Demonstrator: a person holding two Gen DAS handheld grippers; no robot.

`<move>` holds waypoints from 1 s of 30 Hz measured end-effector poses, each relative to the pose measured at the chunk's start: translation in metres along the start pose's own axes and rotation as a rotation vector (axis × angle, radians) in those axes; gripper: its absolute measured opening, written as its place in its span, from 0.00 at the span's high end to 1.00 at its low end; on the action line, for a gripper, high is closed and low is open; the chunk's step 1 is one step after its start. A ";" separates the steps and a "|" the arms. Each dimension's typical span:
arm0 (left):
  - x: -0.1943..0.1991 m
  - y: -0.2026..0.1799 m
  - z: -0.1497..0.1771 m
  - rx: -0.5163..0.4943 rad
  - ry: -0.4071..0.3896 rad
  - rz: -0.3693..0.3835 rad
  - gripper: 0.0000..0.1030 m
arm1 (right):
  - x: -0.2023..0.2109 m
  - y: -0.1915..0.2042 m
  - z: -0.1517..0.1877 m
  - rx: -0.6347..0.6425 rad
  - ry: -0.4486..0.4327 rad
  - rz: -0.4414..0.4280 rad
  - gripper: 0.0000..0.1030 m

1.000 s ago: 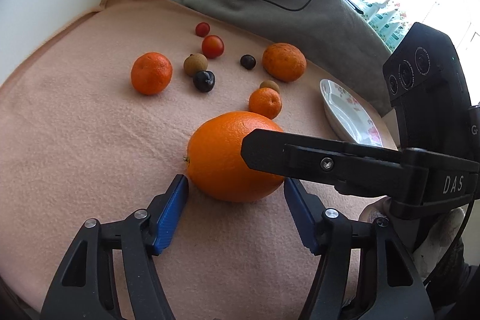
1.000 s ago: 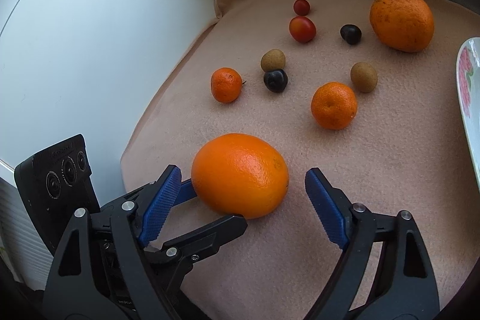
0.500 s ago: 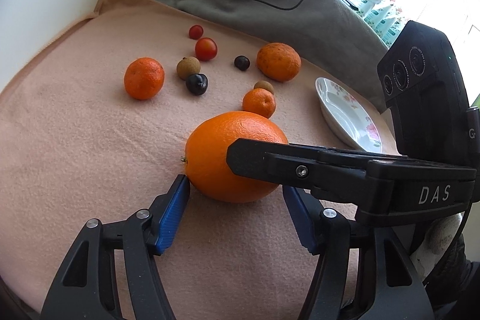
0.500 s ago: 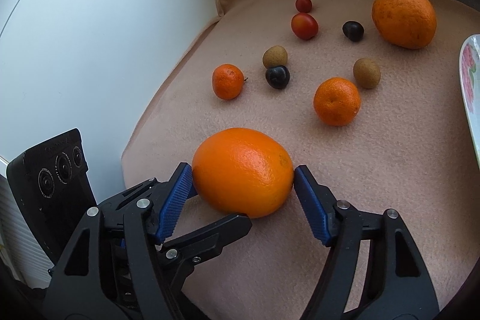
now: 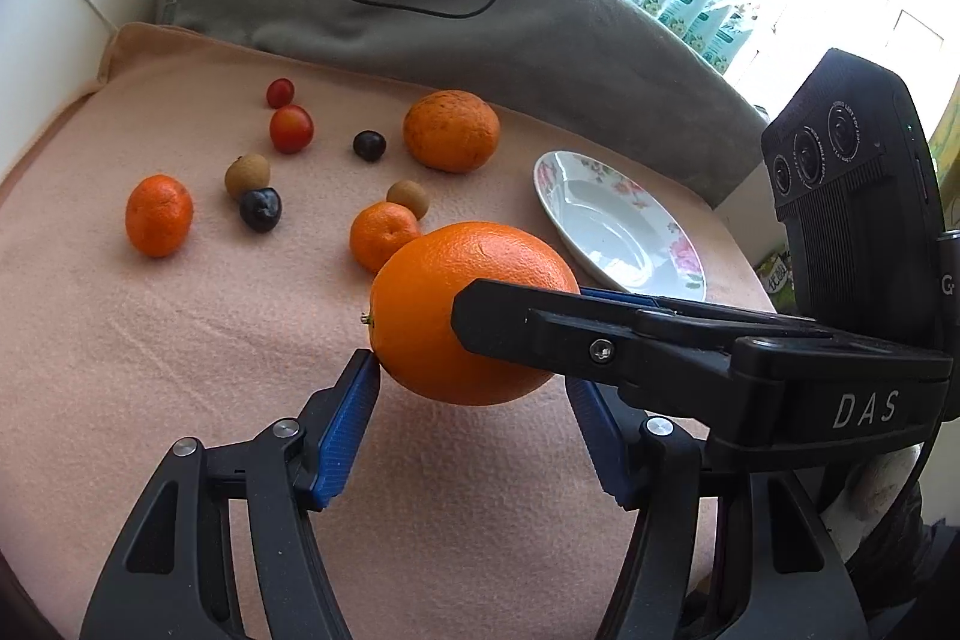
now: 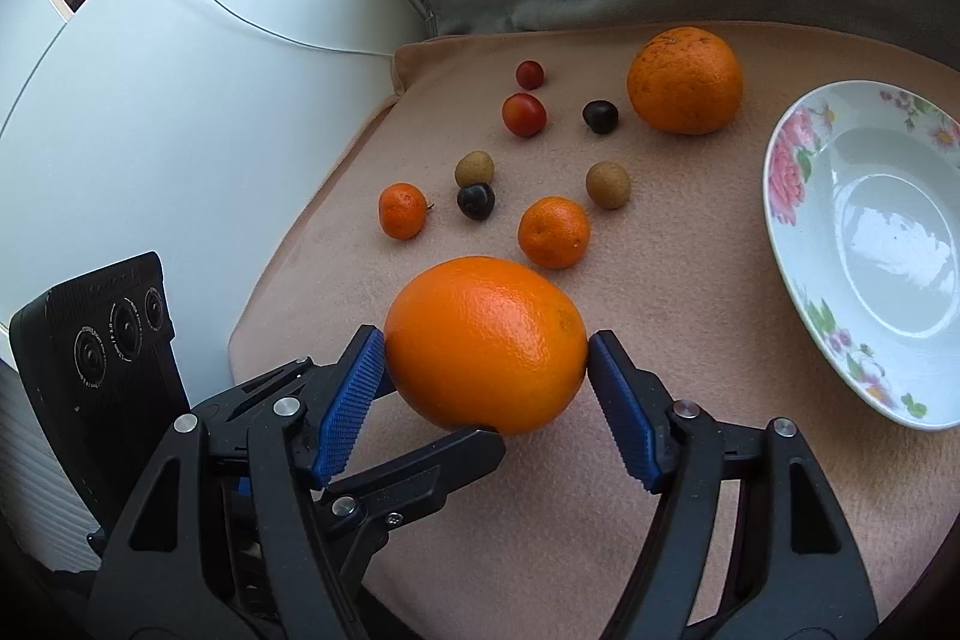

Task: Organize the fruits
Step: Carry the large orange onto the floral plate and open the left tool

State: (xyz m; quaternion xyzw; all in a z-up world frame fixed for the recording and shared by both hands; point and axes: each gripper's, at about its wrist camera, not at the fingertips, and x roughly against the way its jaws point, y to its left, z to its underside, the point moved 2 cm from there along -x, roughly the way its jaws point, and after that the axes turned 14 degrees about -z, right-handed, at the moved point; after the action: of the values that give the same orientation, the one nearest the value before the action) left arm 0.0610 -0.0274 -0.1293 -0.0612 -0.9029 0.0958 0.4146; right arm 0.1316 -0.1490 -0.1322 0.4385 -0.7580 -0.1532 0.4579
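While right tongs (image 6: 486, 361) clamp orange (image 6: 480, 340), left tongs (image 5: 471, 394) flank it.

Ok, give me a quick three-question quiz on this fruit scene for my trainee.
1. True or false: the floral plate is empty.
2. How many small dark fruits lie on the blanket?
3. The speckled orange lies closest to: A a dark fruit, B the leftmost tangerine, C the white cable.
Key: 1 true; 2 two; 3 A.
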 end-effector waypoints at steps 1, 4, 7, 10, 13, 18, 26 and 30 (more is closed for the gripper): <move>0.000 -0.006 -0.001 -0.012 -0.002 0.009 0.38 | 0.006 -0.003 0.000 -0.004 -0.012 0.007 0.29; -0.003 -0.023 -0.006 -0.042 -0.004 0.036 0.38 | 0.025 -0.011 0.001 -0.012 -0.044 0.032 0.29; -0.006 -0.040 -0.010 -0.069 -0.002 0.063 0.38 | 0.042 -0.019 0.001 -0.020 -0.073 0.060 0.29; -0.010 -0.055 -0.013 -0.097 -0.004 0.083 0.38 | 0.058 -0.028 0.000 -0.035 -0.099 0.076 0.29; -0.014 -0.069 -0.017 -0.122 -0.001 0.101 0.38 | 0.068 -0.037 0.001 -0.054 -0.123 0.093 0.29; -0.024 -0.090 -0.020 -0.155 0.009 0.125 0.38 | 0.087 -0.053 0.003 -0.089 -0.156 0.113 0.29; -0.041 -0.111 -0.027 -0.185 0.026 0.141 0.38 | 0.102 -0.078 0.003 -0.162 -0.194 0.121 0.29; -0.044 -0.112 -0.030 -0.186 0.024 0.139 0.39 | 0.107 -0.085 0.002 -0.177 -0.215 0.144 0.29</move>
State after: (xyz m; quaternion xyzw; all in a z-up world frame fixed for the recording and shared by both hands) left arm 0.1089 -0.1415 -0.1178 -0.1630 -0.8964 0.0395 0.4103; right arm 0.1540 -0.2837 -0.1272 0.3221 -0.8158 -0.2320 0.4207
